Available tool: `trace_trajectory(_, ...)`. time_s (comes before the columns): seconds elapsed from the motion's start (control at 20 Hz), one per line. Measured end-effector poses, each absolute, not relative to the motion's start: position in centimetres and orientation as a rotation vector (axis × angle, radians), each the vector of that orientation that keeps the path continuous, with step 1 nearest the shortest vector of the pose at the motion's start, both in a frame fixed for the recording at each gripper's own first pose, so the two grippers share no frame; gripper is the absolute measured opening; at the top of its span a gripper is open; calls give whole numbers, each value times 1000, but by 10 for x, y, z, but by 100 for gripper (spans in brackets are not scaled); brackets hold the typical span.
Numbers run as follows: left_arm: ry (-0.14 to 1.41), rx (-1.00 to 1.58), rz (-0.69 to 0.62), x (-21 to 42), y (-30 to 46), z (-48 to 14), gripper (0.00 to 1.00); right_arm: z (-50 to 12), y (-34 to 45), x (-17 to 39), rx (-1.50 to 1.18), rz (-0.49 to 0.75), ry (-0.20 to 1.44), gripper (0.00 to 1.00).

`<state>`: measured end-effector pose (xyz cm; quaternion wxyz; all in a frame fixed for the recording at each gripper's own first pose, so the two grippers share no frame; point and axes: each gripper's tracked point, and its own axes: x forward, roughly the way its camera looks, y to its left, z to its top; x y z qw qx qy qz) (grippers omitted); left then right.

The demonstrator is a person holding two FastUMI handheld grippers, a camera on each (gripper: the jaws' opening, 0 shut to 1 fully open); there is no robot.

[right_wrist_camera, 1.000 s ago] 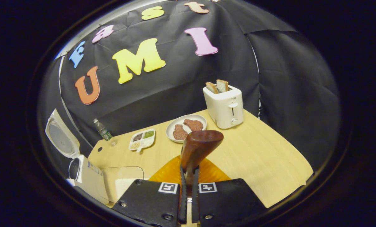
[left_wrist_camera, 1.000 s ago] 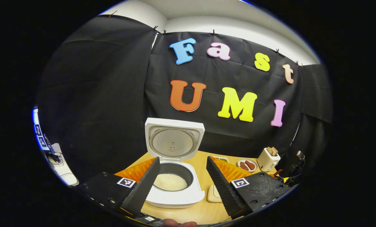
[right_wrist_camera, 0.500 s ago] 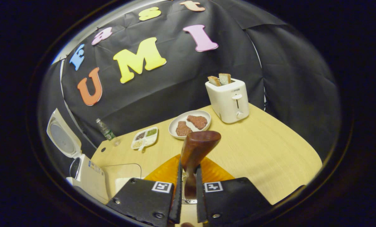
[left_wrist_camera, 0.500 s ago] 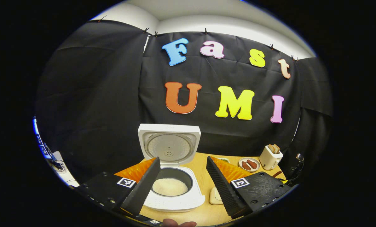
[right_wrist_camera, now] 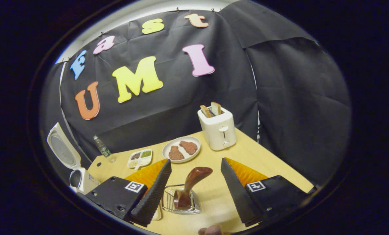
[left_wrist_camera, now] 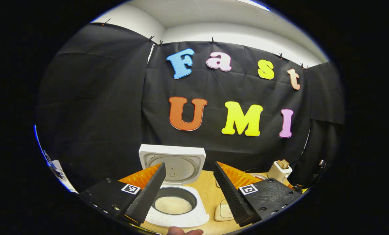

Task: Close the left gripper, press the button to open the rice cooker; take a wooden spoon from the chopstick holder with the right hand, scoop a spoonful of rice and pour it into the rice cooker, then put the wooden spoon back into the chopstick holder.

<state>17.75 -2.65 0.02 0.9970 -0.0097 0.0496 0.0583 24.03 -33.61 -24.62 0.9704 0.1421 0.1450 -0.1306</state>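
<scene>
Place: staged kitchen booth
Evidence: black cloth wall, light wooden table, white two-slot toaster, open white rice cooker

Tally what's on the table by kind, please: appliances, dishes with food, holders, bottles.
Appliances: 2, the open rice cooker and the toaster.
Dishes with food: 2, the plate and the divided tray.
Holders: 1, the wire chopstick holder with the wooden spoon.
Bottles: 1, the bottle.
Total: 6

Brown wooden spoon stands tilted in wire chopstick holder; rice cooker open.
</scene>
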Motion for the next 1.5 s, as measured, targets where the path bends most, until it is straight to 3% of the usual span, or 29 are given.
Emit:
trace_trajectory(0.2,87,-35,136,209,-16,18,94,-195,-331,218,235,-279,214,98)
trace_trajectory(0.5,46,-38,198,286,19,43,94,-156,-298,181,215,-213,221,100)
trace_trajectory(0.8,163,-15,259,354,56,-2,94,-133,-266,168,157,-147,234,100)
trace_trajectory(1.05,257,-25,270,372,67,-30,94,-104,-230,171,114,-62,177,100)
trace_trajectory(1.5,364,-38,277,368,74,-55,95,-121,-187,168,213,28,215,99)
